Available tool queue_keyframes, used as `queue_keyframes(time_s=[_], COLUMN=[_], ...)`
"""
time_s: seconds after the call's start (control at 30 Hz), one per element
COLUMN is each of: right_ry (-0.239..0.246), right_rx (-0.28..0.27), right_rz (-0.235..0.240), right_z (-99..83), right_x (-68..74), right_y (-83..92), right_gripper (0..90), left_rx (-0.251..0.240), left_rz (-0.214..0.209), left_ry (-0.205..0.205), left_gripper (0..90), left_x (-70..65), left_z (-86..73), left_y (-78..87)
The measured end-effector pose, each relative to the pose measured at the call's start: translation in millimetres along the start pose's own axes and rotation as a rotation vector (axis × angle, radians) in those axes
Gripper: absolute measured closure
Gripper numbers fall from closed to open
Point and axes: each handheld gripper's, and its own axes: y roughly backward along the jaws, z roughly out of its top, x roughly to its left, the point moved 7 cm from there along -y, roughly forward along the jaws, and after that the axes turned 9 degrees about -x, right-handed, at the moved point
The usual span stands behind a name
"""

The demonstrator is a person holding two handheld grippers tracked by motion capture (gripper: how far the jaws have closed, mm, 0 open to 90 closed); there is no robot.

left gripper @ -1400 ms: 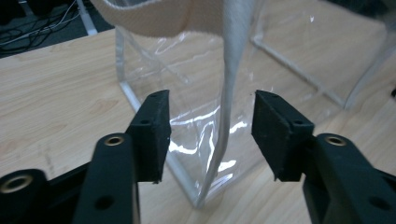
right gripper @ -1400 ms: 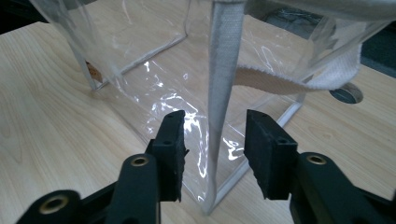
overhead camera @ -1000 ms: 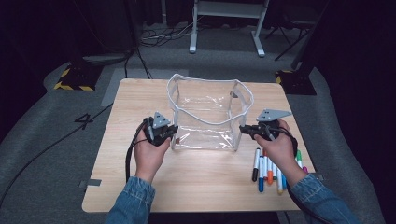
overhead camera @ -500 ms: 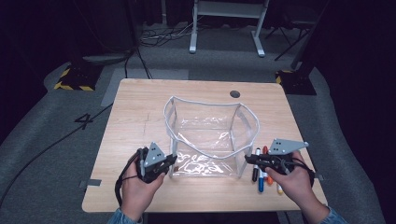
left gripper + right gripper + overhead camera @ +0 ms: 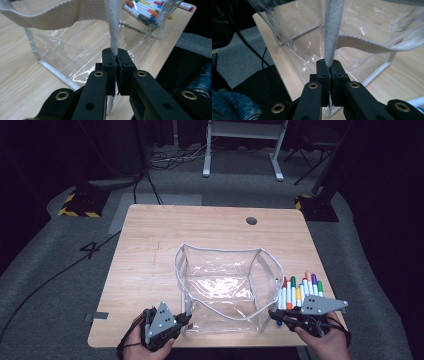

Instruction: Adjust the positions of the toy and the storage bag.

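One clear bag (image 5: 227, 287) sits low in the frame's centre on the table (image 5: 150, 250), my left gripper (image 5: 184, 319) and right gripper (image 5: 274, 314) each clamped on its white trim. Seven or so markers (image 5: 300, 292) lie just right — the bag has slid toward the bottom edge since before. My hands are cut off below.

Clear, glossy plastic bag (image 5: 227, 290) catching the light, creased and shiny, edged in matt woven cloth trim (image 5: 113, 27). Pale wood-grain table (image 5: 150, 250), smooth satin finish. Matt black plastic on the left gripper (image 5: 116, 62), with brass-coloured metal rivets.
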Motion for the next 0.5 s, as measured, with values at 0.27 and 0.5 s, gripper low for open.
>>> queue_keyframes(time_s=[0.27, 0.5], right_ry=[-0.007, -0.021], right_rx=[0.011, 0.017], right_rz=[0.017, -0.001], right_z=[-8.9, -14.7], right_x=[14.4, 16.5], right_y=[18.6, 32.3], right_gripper=[87.3, 87.4], left_rx=[-0.008, -0.034], left_rz=[-0.038, -0.061], left_ry=[-0.016, -0.021], left_gripper=[86.0, 86.2], left_x=[-15.7, -22.2], left_z=[3.1, 7.7], left_y=[0.8, -6.6])
